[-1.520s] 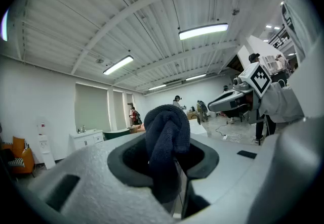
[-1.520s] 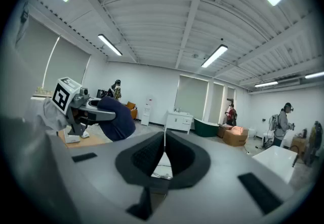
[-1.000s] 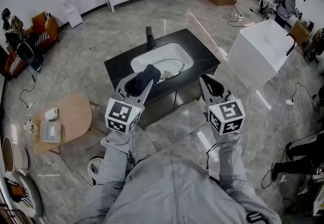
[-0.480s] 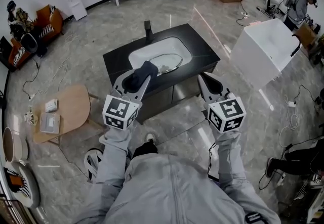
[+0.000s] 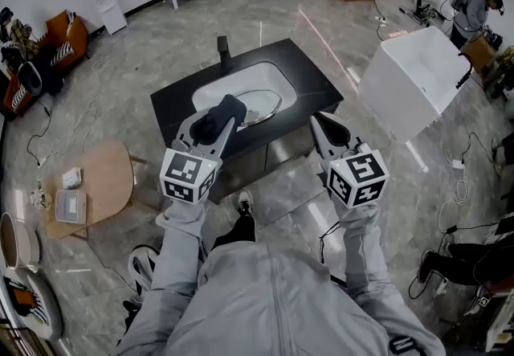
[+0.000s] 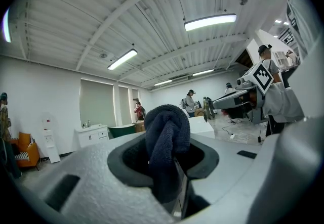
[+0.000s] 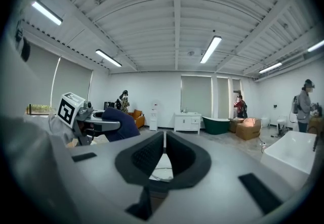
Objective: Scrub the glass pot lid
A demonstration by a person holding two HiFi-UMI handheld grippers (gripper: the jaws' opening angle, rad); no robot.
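In the sink (image 5: 233,79) ahead: lid (image 5: 262,109), seemingly flat.
My left gripper (image 5: 217,124): clamped on cloth (image 5: 228,110), nearer the lid.
My right gripper (image 5: 323,126): closed, empty, off to its right.

bright ceiling strip lights | fisheye edges | near jaws blurred

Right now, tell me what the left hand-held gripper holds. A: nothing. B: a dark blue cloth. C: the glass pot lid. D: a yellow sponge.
B: in the left gripper view a dark blue cloth is pinched between the jaws of the left hand-held gripper; the glass pot lid lies in the sink.
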